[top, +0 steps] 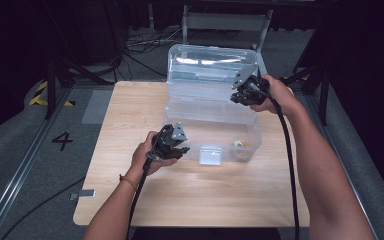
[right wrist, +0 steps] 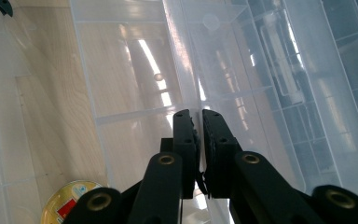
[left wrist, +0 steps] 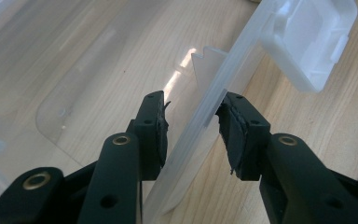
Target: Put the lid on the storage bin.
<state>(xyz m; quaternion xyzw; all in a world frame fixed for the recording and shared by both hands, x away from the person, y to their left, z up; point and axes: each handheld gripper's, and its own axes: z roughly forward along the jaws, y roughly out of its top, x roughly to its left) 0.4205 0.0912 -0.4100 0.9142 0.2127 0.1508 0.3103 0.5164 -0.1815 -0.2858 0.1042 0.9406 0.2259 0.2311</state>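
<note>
1. Nearest the person, the left gripper (top: 180, 150) is held at the front left corner of the clear plastic box (top: 215, 107); in the left gripper view its jaws are spread apart, with the box's front wall (left wrist: 200, 126) standing between them, and only the right pad appears to touch it.
2. Just right of that gripper, a translucent latch (top: 211, 154) is seen on the box's front wall.
3. Further right, inside the box's front right corner, a small round yellow item (top: 241, 145) is seen lying on the bottom.
4. The box itself is set on the wooden table (top: 130, 200), toward its far edge, with its lid (top: 205, 62) raised upright behind it.
5. Farthest back, the right gripper (top: 240, 96) is clenched on the thin clear rim (right wrist: 193, 93) at the box's rear right, near the lid.
</note>
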